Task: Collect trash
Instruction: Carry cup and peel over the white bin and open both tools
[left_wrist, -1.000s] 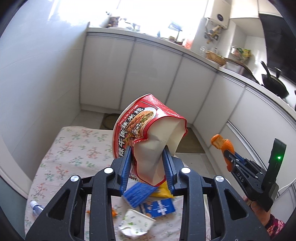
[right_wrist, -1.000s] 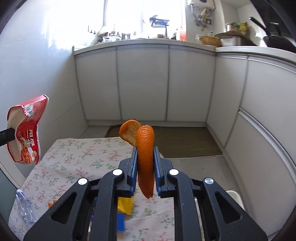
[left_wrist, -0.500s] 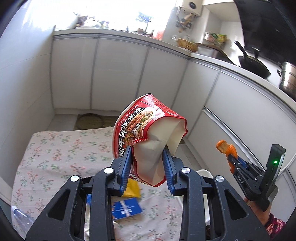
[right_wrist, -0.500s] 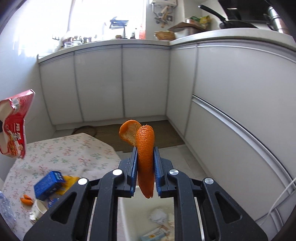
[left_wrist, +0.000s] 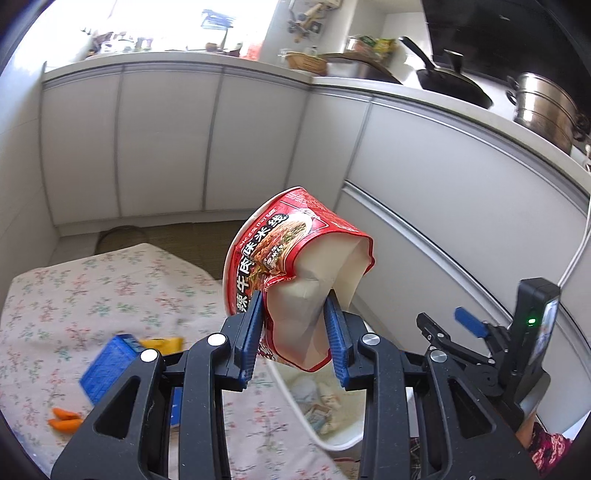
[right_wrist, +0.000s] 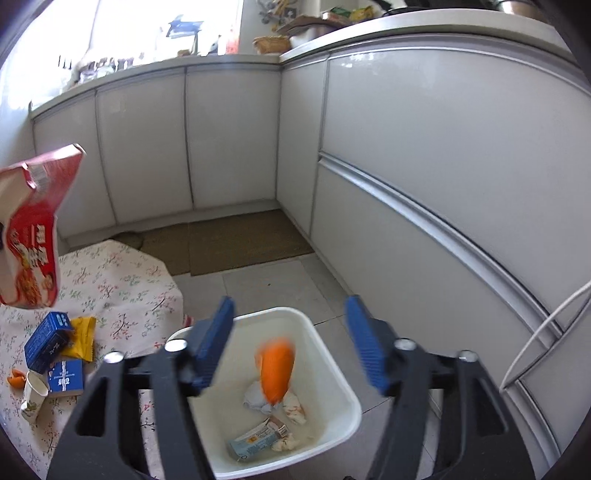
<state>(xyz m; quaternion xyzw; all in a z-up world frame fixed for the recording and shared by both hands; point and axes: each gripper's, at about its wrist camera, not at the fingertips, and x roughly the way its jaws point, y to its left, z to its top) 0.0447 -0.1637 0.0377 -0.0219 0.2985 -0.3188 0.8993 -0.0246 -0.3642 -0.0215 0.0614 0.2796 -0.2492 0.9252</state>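
Observation:
My left gripper (left_wrist: 295, 332) is shut on a crushed red noodle cup (left_wrist: 291, 266), held in the air above the table's right edge; the cup also shows at the left of the right wrist view (right_wrist: 33, 229). My right gripper (right_wrist: 290, 341) is open above a white trash bin (right_wrist: 332, 369) on the floor. An orange peel (right_wrist: 276, 371) is blurred, falling into the bin between my fingers. The right gripper also shows in the left wrist view (left_wrist: 448, 326), open and empty. The bin holds crumpled tissue (right_wrist: 258, 400) and a small carton (right_wrist: 255, 439).
A floral-cloth table (right_wrist: 122, 280) carries a blue box (right_wrist: 46, 338), a yellow wrapper (right_wrist: 83, 338), a second blue packet (right_wrist: 66, 376), a paper cup (right_wrist: 33, 397) and orange peel bits (right_wrist: 16, 378). White kitchen cabinets (right_wrist: 424, 166) line the back and right. A white cable (right_wrist: 535, 328) hangs at right.
Both grippers swung right, from over the table to over the bin. My right gripper opened and let go of the orange peel, which now falls into the bin. The left still holds the cup.

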